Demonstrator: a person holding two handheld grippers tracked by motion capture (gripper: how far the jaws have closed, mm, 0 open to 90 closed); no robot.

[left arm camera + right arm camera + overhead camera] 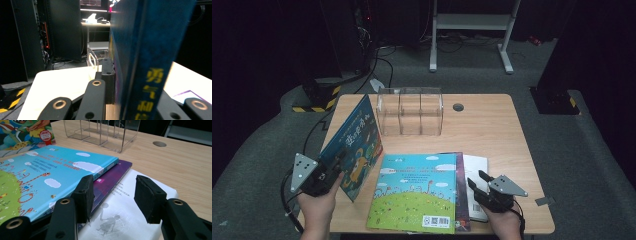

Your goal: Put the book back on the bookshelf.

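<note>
A dark blue picture book (354,142) stands on edge, tilted, at the table's left. My left gripper (338,161) is shut on its near lower corner. In the left gripper view the book's spine (150,62) rises between the jaws, with one pad (108,80) pressed on its cover. At the front middle lies a stack: a sky-blue and green book (417,192) on top, a purple book (113,176) under it and a white book (130,205) lowest. My right gripper (478,179) hovers open over the white book's near part, with nothing between its pads (148,197).
A clear acrylic organiser (411,111) with three compartments stands at the back middle of the wooden table (497,135). A round cable hole (458,107) lies to its right. Dark racks, cables and a white stand surround the table on grey carpet.
</note>
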